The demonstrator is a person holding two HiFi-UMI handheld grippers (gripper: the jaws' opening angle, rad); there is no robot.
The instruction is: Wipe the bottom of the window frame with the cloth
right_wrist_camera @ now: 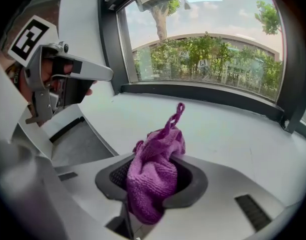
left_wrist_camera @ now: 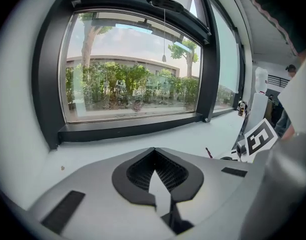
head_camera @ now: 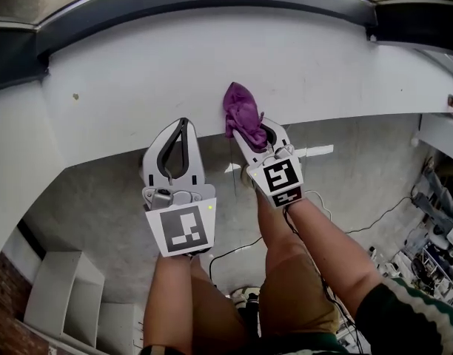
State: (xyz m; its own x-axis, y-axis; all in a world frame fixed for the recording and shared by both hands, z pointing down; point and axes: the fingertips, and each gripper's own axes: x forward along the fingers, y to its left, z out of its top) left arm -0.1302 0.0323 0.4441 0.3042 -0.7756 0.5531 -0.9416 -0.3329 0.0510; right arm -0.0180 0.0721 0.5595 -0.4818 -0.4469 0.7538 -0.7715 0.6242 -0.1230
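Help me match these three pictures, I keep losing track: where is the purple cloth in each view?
Head view: centre, purple cloth on the white sill, gripped by the right tongs.
Left gripper view: not clearly in it; a thin reddish sliver right of centre may be its tip.
Right gripper view: lower centre, bunched between the tongs.
Shared landmark: the dark bottom window frame, across all three.

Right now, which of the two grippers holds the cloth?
The right gripper: its fingers are shut on the purple cloth. The left gripper has its fingers together, with nothing between them.
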